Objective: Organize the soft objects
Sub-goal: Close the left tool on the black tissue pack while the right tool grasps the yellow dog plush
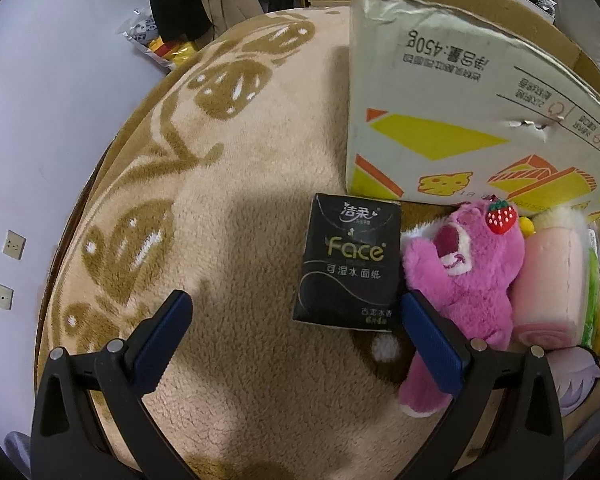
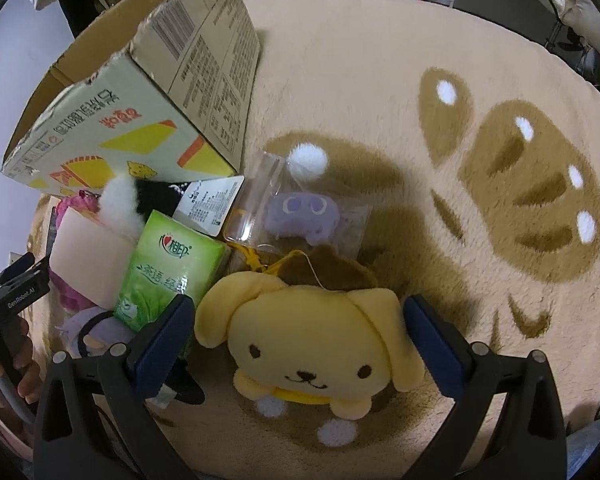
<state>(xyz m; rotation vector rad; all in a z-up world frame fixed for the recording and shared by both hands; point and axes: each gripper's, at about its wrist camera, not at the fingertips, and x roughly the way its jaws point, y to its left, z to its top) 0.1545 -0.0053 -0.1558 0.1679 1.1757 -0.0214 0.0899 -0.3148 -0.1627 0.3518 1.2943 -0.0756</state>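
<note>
Evidently soft and light, the yellow dog plush (image 2: 312,344) lies on the fleece blanket (image 2: 380,80) in front of the cardboard box (image 2: 120,120), between the spread fingers of the right hand-held gripper (image 2: 300,344); its round head would squash, so pinching across it suits. Only the left view shows the released left hand-held gripper (image 1: 296,340) near the black Face tissue pack (image 1: 348,260) and pink bear plush (image 1: 460,272).

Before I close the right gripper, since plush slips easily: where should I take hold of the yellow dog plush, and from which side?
Grip the yellow dog plush across its head, just below the floppy ears, coming straight down from above. It lies face-up between the open right gripper fingers, and the head is probably its widest, firmest part.
</note>
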